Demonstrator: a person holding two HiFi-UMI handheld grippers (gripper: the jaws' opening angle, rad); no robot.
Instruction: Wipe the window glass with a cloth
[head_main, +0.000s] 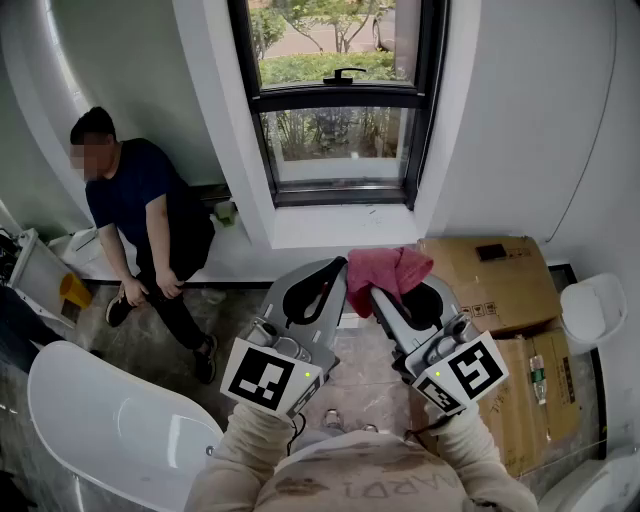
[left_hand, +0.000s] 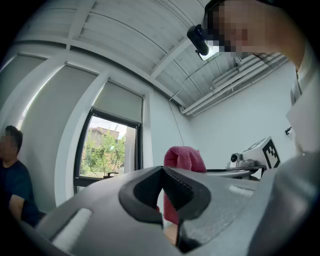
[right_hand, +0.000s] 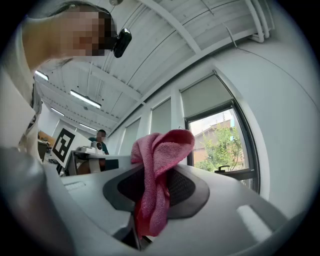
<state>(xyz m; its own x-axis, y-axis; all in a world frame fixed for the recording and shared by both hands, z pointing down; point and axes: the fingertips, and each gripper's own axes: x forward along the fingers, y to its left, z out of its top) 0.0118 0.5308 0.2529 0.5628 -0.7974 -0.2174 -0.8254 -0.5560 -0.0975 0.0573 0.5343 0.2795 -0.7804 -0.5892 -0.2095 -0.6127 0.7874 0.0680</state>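
A pink cloth (head_main: 388, 268) bunches up between the jaws of my right gripper (head_main: 392, 288), which is shut on it; the cloth (right_hand: 156, 175) hangs down through the dark pads. My left gripper (head_main: 335, 278) is beside it on the left, shut with nothing held, and the cloth (left_hand: 184, 161) pokes up behind its pads. The window glass (head_main: 334, 133) lies ahead in a black frame, above a white sill (head_main: 345, 225). The window (right_hand: 225, 150) appears at the right of the right gripper view and the window (left_hand: 106, 150) at the left of the left gripper view.
A person in a dark shirt (head_main: 140, 200) sits on the floor left of the window. Flattened cardboard boxes (head_main: 495, 280) lie at the right. A white curved tub (head_main: 110, 425) stands at lower left, and a white fixture (head_main: 592, 305) at far right.
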